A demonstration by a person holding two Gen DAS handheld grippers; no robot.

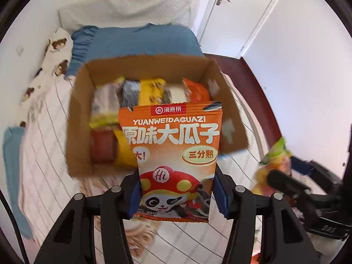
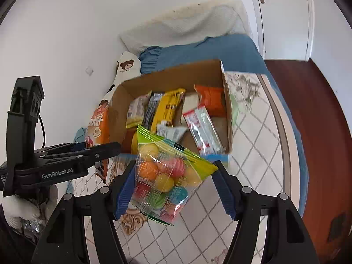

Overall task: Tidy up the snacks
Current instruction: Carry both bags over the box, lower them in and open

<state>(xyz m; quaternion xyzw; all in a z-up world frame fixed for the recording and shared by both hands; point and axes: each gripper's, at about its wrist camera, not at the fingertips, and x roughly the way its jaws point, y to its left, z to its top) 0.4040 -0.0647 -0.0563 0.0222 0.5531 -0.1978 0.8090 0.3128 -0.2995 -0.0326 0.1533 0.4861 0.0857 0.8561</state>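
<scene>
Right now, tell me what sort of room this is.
Most likely a bedroom: a bed with a pale quilted grid-pattern cover, a blue ruffled fabric pillow near its head, and a white door with a metal handle beside it.

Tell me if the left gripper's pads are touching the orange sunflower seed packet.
Touching. In the left wrist view, the left gripper has both blue pads pressed against the side edges of the orange sunflower seed packet, which hangs upright between them above the bed.

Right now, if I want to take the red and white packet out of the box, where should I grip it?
Probably at its near end, coming from above. The red and white packet lies on top in the cardboard box, slanting along the right wall; pinch across its narrow width.
</scene>
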